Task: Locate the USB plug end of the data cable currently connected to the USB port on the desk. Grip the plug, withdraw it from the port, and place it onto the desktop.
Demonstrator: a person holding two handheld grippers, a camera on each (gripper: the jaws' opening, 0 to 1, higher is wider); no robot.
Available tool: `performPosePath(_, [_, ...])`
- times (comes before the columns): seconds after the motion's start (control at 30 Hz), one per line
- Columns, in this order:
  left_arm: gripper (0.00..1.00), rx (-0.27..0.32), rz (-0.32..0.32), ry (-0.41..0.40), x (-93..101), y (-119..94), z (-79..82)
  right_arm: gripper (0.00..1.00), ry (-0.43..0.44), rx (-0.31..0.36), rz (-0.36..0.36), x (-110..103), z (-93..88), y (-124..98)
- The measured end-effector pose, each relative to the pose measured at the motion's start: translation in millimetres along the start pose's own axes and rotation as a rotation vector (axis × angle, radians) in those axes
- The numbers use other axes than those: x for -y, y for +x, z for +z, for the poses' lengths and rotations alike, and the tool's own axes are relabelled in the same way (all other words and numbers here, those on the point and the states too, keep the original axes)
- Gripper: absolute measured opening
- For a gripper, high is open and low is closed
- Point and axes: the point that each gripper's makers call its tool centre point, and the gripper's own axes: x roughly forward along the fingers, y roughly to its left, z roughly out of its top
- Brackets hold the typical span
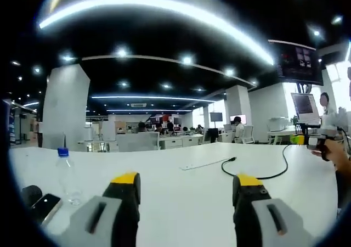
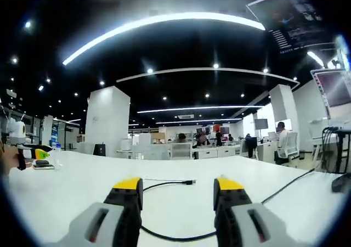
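Plug end of the thin black data cable [image 2: 189,182] lies far ahead between the open right gripper [image 2: 178,187] jaws, long axis left-right; left gripper [image 1: 187,182] also open, looks farther off.

A capped water bottle [image 1: 66,173] stands near a dark phone [image 1: 45,206] on the white table [image 1: 181,197].

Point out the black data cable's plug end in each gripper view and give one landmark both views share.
Left gripper view: the plug end lies on the white desk, right of centre, above and between the open jaws.
Right gripper view: the plug end lies near centre, just above and between the open jaws.
Shared landmark: the broad white pillar behind the desk, left of centre in both.
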Motion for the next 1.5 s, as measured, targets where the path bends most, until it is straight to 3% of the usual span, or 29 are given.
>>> performPosePath(0.17, [0.7, -0.001, -0.02, -0.022, 15.7, -2, -7.5, 0.52, 0.023, 0.028, -0.051, 3, -5.2, -4])
performPosePath(0.37, [0.7, -0.016, -0.061, -0.037, 31.0, 0, -16.1, 0.52, 0.049, 0.041, -0.049, -4, -19.5, -6])
performPosePath(0.5, [0.7, -0.018, 0.012, 0.048, 22.2, -3, -17.6, 0.52, 0.099, 0.014, -0.013, -10, -30.1, -2])
performPosePath(0.63, [0.7, -0.012, 0.04, 0.054, 18.3, -6, -18.3, 0.52, 0.085, 0.008, -0.008, -13, -31.5, -4])
performPosePath(0.83, [0.68, -0.001, 0.027, 0.0, 21.3, -7, -23.5, 0.52, 0.066, -0.008, -0.007, -14, -33.9, -6])
performPosePath(1.5, [0.68, -0.015, -0.001, -0.015, 24.3, -9, -28.7, 0.52, 0.042, -0.058, 0.031, -29, -44.4, -6])
